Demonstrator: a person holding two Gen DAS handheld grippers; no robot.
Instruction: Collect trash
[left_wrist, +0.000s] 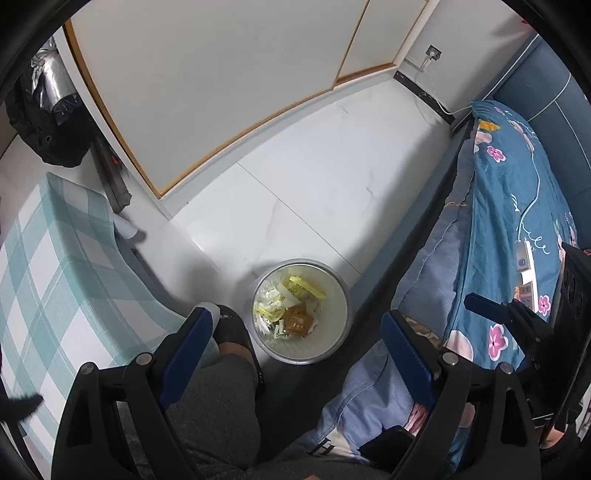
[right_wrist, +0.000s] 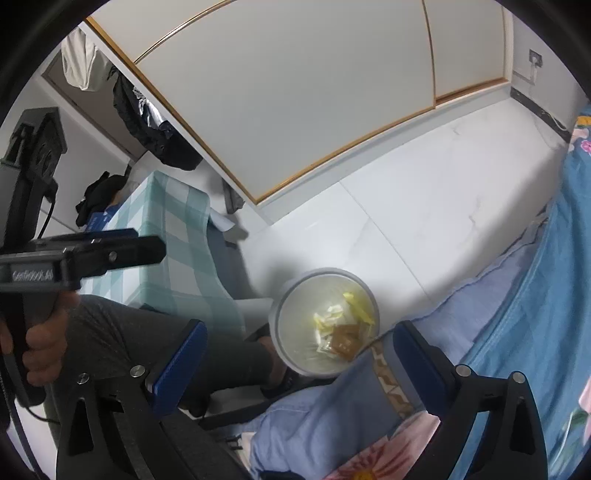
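Observation:
A round white trash bin (left_wrist: 346, 295) (right_wrist: 325, 273) stands on the pale floor between a table and a bed. Inside lie yellow wrappers (left_wrist: 303, 286) (right_wrist: 356, 302), white scraps and a brown packet (left_wrist: 297, 320) (right_wrist: 343, 339). My left gripper (left_wrist: 299, 321) hangs high over the bin, pointing down, open, with nothing between its blue pads. My right gripper (right_wrist: 301, 328) is also above the bin, nearer the bed, open and empty. One finger (left_wrist: 480, 304) of the right gripper shows at the right of the left wrist view. A hand holds the left gripper's body (right_wrist: 92, 254), seen at the left of the right wrist view.
A table under a teal checked cloth (left_wrist: 55, 266) is left of the bin. A bed with blue floral bedding (left_wrist: 509, 221) is on the right, with a power strip (left_wrist: 524, 266) on it. The person's grey-trousered leg and dark sandal (left_wrist: 232, 332) sit beside the bin. White wardrobe doors (left_wrist: 221, 92) stand behind.

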